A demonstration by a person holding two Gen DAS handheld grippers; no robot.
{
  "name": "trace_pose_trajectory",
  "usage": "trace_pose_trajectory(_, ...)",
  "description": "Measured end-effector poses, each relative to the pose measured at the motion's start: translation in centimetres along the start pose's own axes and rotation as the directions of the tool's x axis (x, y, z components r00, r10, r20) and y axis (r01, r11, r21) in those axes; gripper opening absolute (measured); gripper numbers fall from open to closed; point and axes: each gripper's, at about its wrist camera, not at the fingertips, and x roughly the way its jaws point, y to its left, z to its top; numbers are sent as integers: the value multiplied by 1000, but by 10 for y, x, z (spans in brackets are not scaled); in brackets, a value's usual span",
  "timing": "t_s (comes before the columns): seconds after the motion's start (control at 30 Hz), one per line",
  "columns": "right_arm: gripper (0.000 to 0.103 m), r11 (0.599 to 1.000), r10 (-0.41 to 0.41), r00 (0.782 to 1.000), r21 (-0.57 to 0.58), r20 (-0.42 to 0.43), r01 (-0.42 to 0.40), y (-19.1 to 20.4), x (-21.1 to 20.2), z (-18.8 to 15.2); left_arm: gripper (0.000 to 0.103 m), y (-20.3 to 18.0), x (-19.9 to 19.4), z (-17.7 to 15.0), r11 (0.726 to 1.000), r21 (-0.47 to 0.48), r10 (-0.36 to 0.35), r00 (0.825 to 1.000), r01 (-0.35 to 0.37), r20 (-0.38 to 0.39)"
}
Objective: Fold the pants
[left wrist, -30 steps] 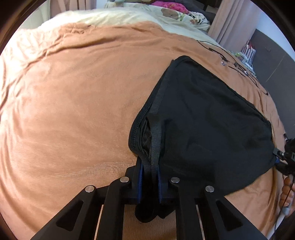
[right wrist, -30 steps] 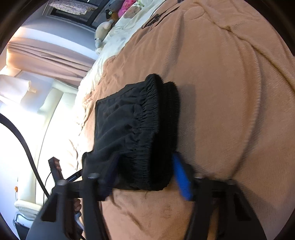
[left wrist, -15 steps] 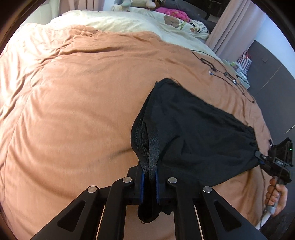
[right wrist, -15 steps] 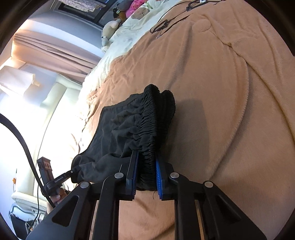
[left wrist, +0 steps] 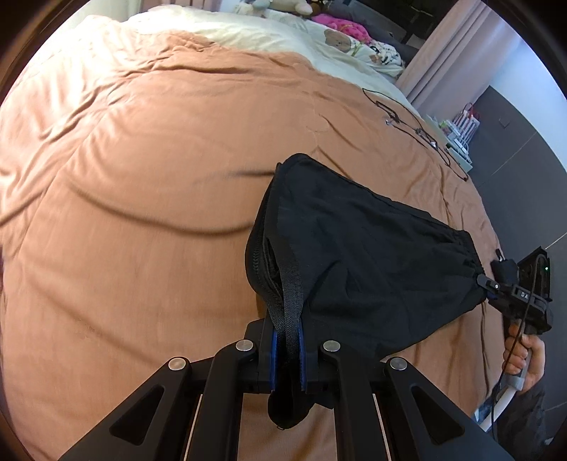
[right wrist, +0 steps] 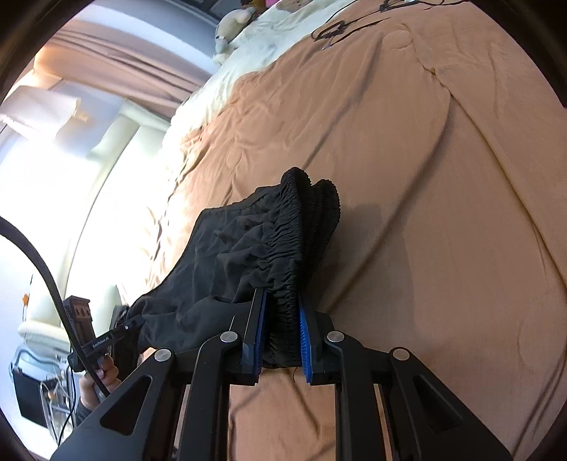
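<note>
Black folded pants [left wrist: 365, 255] hang stretched between both grippers, just above the orange blanket [left wrist: 149, 184]. My left gripper [left wrist: 286, 340] is shut on the hem end, black fabric pinched between its blue pads. My right gripper [right wrist: 281, 329] is shut on the gathered elastic waistband [right wrist: 301, 227]. In the left wrist view the right gripper [left wrist: 496, 287] shows at the far right edge, clamped on the waistband corner, with a hand [left wrist: 524, 354] on its handle. The right wrist view shows the left gripper [right wrist: 117, 333] at the lower left, holding the other end.
The blanket covers a wide bed. A cream sheet [left wrist: 269, 39] and stuffed toys [left wrist: 340, 25] lie at the head. Black cables [left wrist: 418, 127] trail across the blanket's far right. Curtains [right wrist: 117, 67] and a dark wall [left wrist: 514, 149] border the bed.
The right gripper's jaws closed onto the waistband. Both grippers rose, lifting and stretching the pants off the blanket; more of the bed's head end is in view.
</note>
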Motion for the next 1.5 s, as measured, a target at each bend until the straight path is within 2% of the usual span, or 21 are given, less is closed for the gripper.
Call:
trace_pose_trajectory(0.27,14,998,0,999,-56,-38,-2,4,-26,-21,9,-3,-30,-63,998,-57,-28,1000,27,-7)
trace_pose_trajectory(0.53,14,989,-36,996,-148,-84,23,11,-37,-23,9,-10,-38,-102,990,-119,-74,997,70,-30)
trace_pose_trajectory(0.67,14,982,-89,993,-175,-81,74,11,-38,-20,10,-10,-33,-123,984,-142,-121,990,110,-73)
trace_pose_trajectory(0.73,19,977,-138,987,-173,-85,122,11,-35,-21,10,-7,-29,-133,986,-142,-102,989,86,-105)
trace_pose_trajectory(0.8,20,964,-202,977,-190,-68,186,15,-34,-23,10,-1,-28,-138,990,-137,-56,991,39,-123)
trace_pose_trajectory(0.83,25,955,-232,971,-201,-58,216,18,-34,-24,12,4,-29,-140,989,-143,-56,991,38,-124)
trace_pose_trajectory(0.87,42,951,-245,968,-205,-49,231,19,-36,-25,14,7,-30,-142,988,-149,-56,991,38,-120)
trace_pose_trajectory(0.93,61,946,-251,968,-211,-5,245,26,-44,-30,31,11,-33,-142,987,-155,-48,993,30,-112)
trace_pose_trajectory(0.97,63,942,-253,967,-222,20,251,32,-47,-33,35,12,-34,-141,988,-154,-43,993,26,-106)
trace_pose_trajectory(1.03,63,938,-250,967,-237,42,253,41,-48,-39,49,12,-36,-137,987,-154,-56,995,42,-88)
trace_pose_trajectory(1.13,63,933,-241,968,-256,70,251,54,-49,-53,55,14,-35,-135,985,-155,-82,994,70,-71)
trace_pose_trajectory(1.33,63,932,-187,979,-300,79,202,64,-46,-84,55,20,-17,-138,974,-195,-131,988,114,-78)
trace_pose_trajectory(1.5,63,903,-202,975,-369,89,221,85,-30,-101,55,29,-6,-136,955,-254,-175,983,157,-50)
